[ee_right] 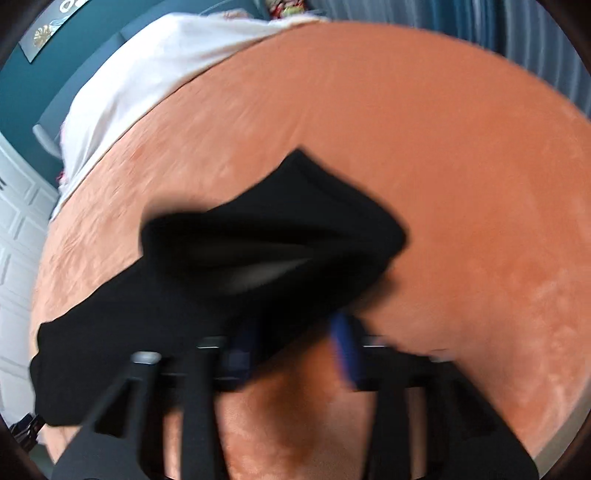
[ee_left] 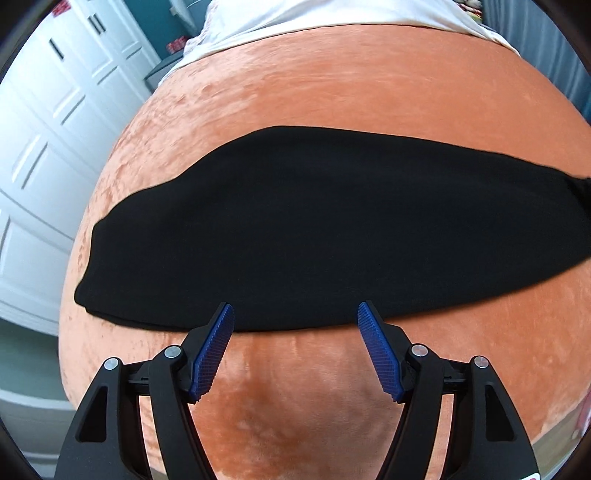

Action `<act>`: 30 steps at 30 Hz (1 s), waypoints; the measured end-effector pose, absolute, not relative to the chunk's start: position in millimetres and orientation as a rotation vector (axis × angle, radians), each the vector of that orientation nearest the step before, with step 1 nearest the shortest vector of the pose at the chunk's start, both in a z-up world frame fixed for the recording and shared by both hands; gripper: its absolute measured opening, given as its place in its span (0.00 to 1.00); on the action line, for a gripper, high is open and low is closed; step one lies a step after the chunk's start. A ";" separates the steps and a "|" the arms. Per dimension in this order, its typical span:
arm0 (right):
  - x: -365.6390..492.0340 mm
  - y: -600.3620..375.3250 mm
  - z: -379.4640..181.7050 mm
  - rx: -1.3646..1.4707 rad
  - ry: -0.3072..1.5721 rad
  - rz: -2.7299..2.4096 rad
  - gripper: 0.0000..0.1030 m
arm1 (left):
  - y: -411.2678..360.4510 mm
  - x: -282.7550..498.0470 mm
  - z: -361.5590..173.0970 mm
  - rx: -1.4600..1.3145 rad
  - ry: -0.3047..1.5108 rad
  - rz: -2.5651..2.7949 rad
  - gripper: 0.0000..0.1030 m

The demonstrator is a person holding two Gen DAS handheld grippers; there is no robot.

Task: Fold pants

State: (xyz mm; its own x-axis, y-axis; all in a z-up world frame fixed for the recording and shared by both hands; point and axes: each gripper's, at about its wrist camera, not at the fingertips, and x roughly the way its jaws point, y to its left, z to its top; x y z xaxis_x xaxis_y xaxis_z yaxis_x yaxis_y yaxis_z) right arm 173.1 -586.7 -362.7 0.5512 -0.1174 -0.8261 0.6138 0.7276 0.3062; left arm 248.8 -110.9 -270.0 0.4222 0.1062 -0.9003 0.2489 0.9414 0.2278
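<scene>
The black pants [ee_left: 314, 229] lie in a long flat band across the orange bedspread [ee_left: 332, 92]. My left gripper [ee_left: 295, 304] hovers at their near edge, open, with its blue pads [ee_left: 212, 354] apart and nothing gripped. The right wrist view is blurred. There, one end of the pants [ee_right: 266, 251] lies rumpled with a raised fold. My right gripper [ee_right: 295, 326] stands over the near edge of that cloth with its jaws wide apart. Cloth lies between the blue pads [ee_right: 345, 349] and partly covers the left one, but neither pad presses on it.
A white sheet [ee_left: 295, 26] covers the far end of the bed. White panelled cupboard doors [ee_left: 48, 147] stand to the left, beyond the bed's edge. A teal wall [ee_right: 74, 48] and a grey-blue curtain [ee_right: 498, 26] lie behind the bed.
</scene>
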 end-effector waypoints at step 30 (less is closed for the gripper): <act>236.7 -605.8 -336.9 0.187 0.983 -0.308 0.07 | -220.6 281.6 -280.0 0.412 1.153 -0.164 0.72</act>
